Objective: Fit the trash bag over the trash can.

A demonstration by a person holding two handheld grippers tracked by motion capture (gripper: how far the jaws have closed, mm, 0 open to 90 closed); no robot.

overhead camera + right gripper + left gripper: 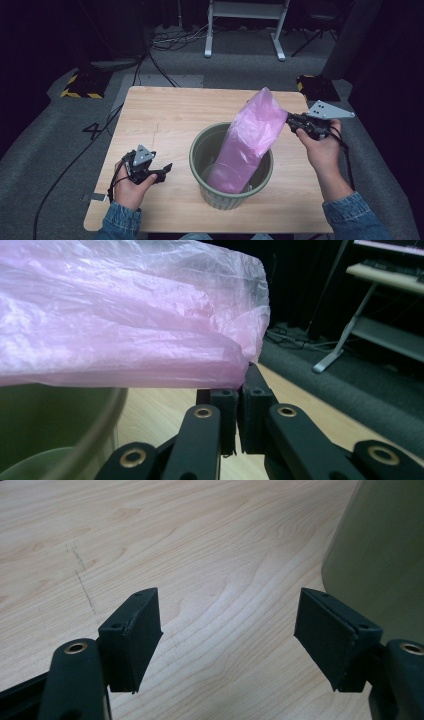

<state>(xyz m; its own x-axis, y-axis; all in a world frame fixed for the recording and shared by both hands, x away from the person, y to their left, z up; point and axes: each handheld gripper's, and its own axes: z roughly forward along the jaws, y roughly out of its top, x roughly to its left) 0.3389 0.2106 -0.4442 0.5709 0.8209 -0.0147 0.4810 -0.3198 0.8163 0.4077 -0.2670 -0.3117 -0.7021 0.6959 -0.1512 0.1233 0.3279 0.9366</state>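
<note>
Over on the left side of the tabletop (165, 107), the left tool (167, 167) sits low in the person's left hand (131, 187), just above the wood, its jaws spread wide with nothing between them. In the left gripper view the bare wood shows between the two black pads (135, 635), and the green wall of the bin (385, 555) rises just beside the right one.

The bin (231, 172) stands near the middle of the tabletop, toward the near edge. A pink plastic bag (247, 145) rises out of it, leaning up to the right.

On the right, the right tool (289, 119) is clamped on the bag's edge, held above the tabletop by the right hand (322, 145); the jaws meet tight on the thin plastic (150, 315).
</note>
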